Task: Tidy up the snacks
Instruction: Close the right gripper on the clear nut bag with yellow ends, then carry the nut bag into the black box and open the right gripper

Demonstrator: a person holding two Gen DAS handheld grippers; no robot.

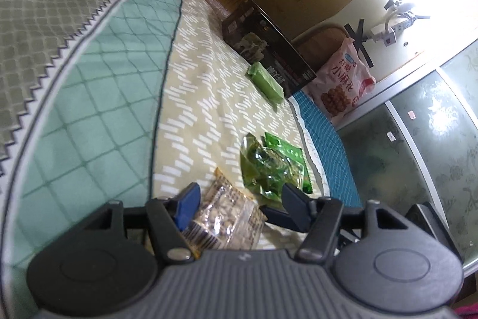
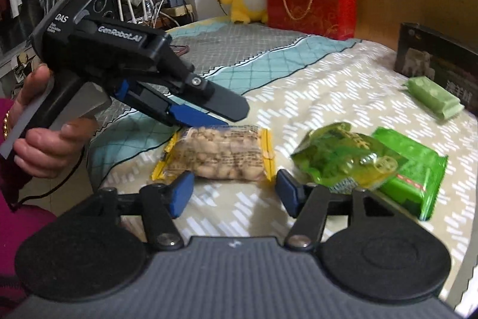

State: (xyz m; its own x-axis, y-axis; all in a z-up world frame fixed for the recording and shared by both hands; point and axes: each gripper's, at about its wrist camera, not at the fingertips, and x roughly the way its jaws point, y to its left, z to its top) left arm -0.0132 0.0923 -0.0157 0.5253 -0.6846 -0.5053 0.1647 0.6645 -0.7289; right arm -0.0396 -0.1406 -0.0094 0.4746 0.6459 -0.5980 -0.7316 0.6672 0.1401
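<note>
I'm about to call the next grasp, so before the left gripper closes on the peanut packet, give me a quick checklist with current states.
1. Left gripper open: ok, jaws spread wide.
2. Peanut packet between the left fingers: ok in the left wrist view, where the packet lies between them.
3. Fingers touching the packet: cannot tell; the right wrist view shows the tips at its far edge.
4. Packet free of other snacks: ok, the green snack bags lie apart from it.
5. Right gripper out of the way: ok, open and short of the packet.
6. Packet flat on the bedspread: ok.
</note>
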